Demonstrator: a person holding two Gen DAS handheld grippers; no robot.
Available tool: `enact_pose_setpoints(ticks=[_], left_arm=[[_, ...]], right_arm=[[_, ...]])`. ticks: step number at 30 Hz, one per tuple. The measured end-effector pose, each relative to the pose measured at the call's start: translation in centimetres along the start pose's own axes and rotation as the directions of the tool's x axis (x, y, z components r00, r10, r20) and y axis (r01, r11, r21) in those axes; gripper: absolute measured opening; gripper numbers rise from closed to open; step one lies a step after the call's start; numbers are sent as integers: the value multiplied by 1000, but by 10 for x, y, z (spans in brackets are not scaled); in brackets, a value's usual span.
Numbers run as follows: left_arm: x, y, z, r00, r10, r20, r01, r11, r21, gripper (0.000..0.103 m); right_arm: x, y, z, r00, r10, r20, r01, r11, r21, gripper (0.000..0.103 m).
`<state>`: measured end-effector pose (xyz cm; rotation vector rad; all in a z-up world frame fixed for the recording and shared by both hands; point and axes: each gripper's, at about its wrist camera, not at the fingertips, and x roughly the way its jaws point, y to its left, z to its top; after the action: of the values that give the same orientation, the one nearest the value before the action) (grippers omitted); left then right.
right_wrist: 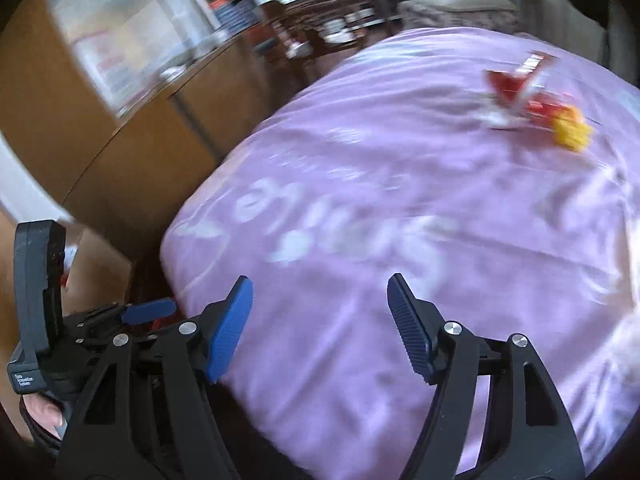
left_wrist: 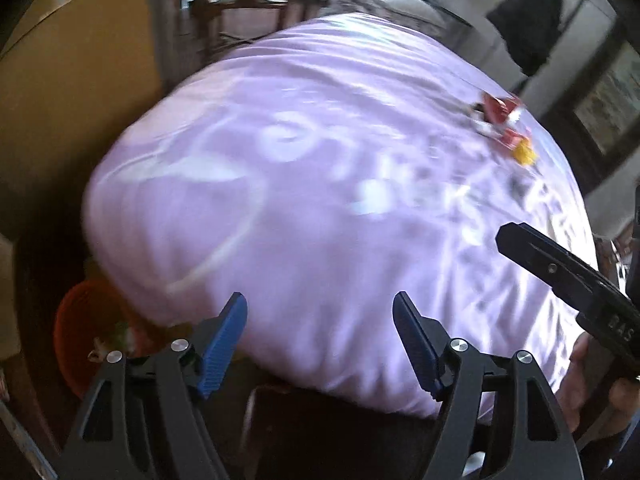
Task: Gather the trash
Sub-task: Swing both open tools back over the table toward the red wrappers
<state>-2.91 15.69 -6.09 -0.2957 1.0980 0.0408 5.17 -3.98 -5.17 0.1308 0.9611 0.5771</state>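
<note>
Lilac-sheeted bed [right_wrist: 400, 240] beside wooden cabinet [right_wrist: 160, 132].

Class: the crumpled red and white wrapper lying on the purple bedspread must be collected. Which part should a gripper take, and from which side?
Take the crumpled red and white wrapper by its raised upper edge, which stands off the purple bedspread. Probably come from the near side with the open right gripper, since the yellow scrap crowds its right end. Blur hides finer folds.
</note>
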Motion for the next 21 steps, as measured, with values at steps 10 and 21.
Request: enact_pose_setpoints(ticks=[10,21], left_arm=[[25,-62,30,999,-40,-13,41,997,67,78],[40,-75,55,998,-58,-24,60,996,66,80]], right_arm=[[-20,-74,13,993,-110,41,105,989,106,68],[-26,-126,30,980,-195,36,186,966,178,68]])
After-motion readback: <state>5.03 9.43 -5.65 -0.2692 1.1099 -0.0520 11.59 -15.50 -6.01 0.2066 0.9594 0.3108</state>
